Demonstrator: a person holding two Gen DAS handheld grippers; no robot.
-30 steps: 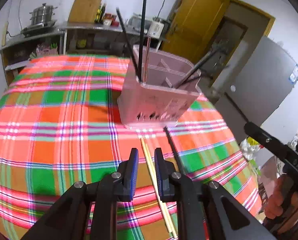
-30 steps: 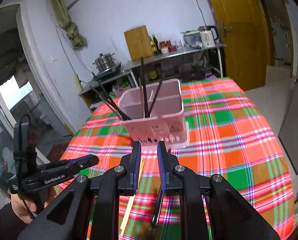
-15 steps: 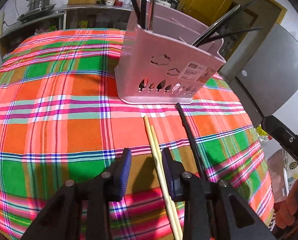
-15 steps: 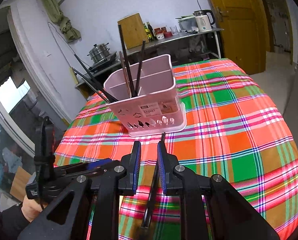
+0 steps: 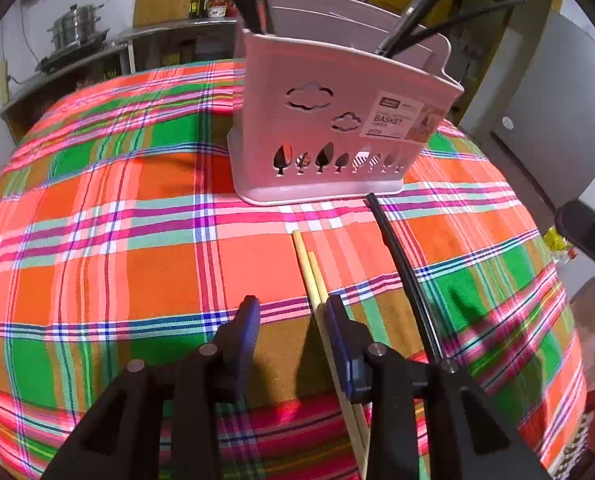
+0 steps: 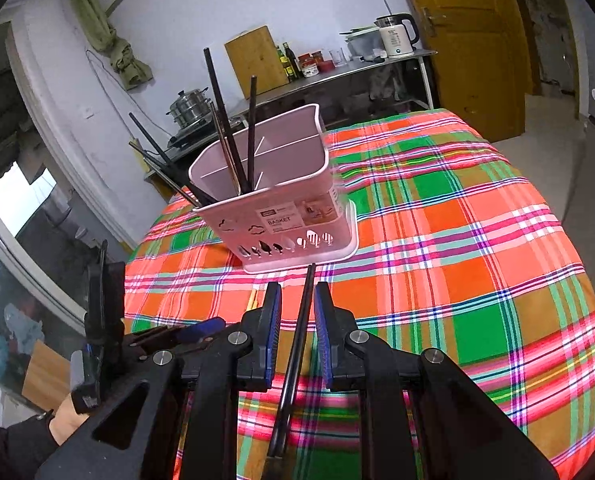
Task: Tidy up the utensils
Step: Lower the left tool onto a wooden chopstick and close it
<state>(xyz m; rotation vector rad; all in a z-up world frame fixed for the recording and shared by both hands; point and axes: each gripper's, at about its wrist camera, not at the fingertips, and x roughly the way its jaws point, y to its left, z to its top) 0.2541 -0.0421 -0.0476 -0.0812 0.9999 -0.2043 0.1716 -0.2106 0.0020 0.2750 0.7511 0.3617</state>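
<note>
A pink utensil basket (image 5: 337,128) (image 6: 281,208) stands on the plaid tablecloth and holds several dark chopsticks (image 6: 233,140). Two pale wooden chopsticks (image 5: 315,280) lie on the cloth in front of it; my left gripper (image 5: 293,312) is open low over them, with them close to its right finger. A black chopstick (image 5: 401,264) (image 6: 301,320) lies to their right. My right gripper (image 6: 297,300) is open and straddles the black chopstick. The left gripper also shows at the left of the right wrist view (image 6: 185,332).
The round table (image 6: 477,240) is covered by an orange, green and pink plaid cloth and drops off at its edges. A metal counter (image 6: 337,72) with a kettle, bottles, cutting board and pot stands behind. A yellow door (image 6: 477,40) is at the right.
Both grippers have come down and forward toward the cloth and have opened wider. The left now sits over the wooden chopsticks, the right over the black chopstick.
</note>
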